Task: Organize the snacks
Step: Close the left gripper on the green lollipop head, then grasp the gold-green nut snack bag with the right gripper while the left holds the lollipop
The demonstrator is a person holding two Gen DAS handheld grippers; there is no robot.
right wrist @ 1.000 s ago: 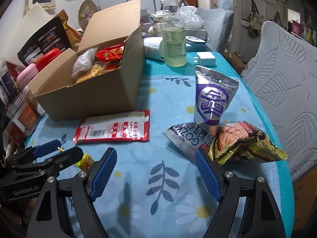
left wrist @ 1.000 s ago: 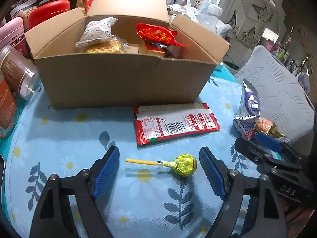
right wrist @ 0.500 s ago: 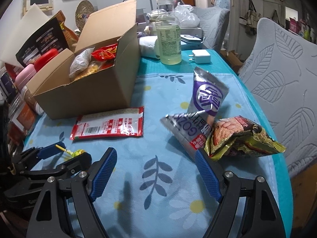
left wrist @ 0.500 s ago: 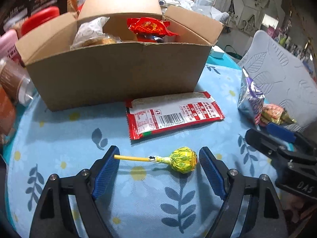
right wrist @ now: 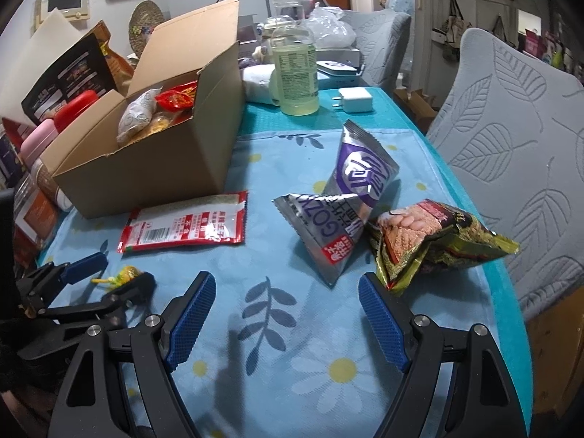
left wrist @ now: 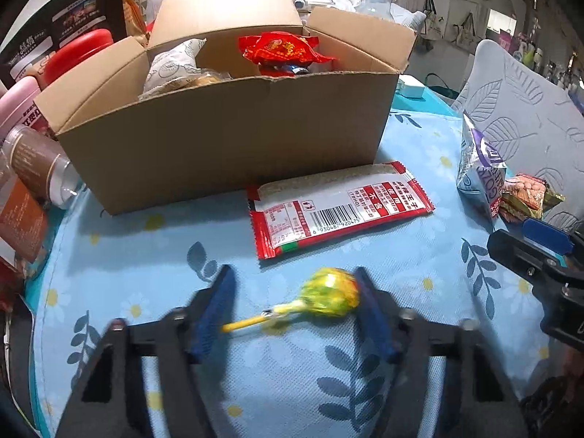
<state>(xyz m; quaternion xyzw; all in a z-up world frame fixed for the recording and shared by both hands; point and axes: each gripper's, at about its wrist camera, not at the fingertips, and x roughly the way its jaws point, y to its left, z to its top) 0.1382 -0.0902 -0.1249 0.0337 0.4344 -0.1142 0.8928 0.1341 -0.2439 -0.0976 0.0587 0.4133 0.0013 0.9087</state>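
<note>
A yellow-green lollipop (left wrist: 330, 297) lies on the flowered blue cloth between the blue pads of my left gripper (left wrist: 294, 277). Its jaws are closing: the sweet's head touches the right pad and the stick's end meets the left pad. The open cardboard box (left wrist: 226, 138) with several snacks inside stands just beyond. In front of the box lies a flat red-and-white packet (left wrist: 339, 208). My right gripper (right wrist: 286, 284) hangs open over the cloth with nothing between its fingers. Just ahead of it lie a silver packet (right wrist: 325, 230), a purple packet (right wrist: 365, 171) and a green-gold packet (right wrist: 430, 241).
Jars and tins (left wrist: 36, 160) crowd the table's left edge beside the box. A bottle of pale liquid (right wrist: 295, 73) and a white charger (right wrist: 352, 99) stand behind. A grey leaf-patterned chair (right wrist: 511, 146) borders the table's right edge.
The left jaws have drawn in from wide apart onto the two ends of the lollipop, and its stick has tilted. The right gripper has stayed open and almost still.
</note>
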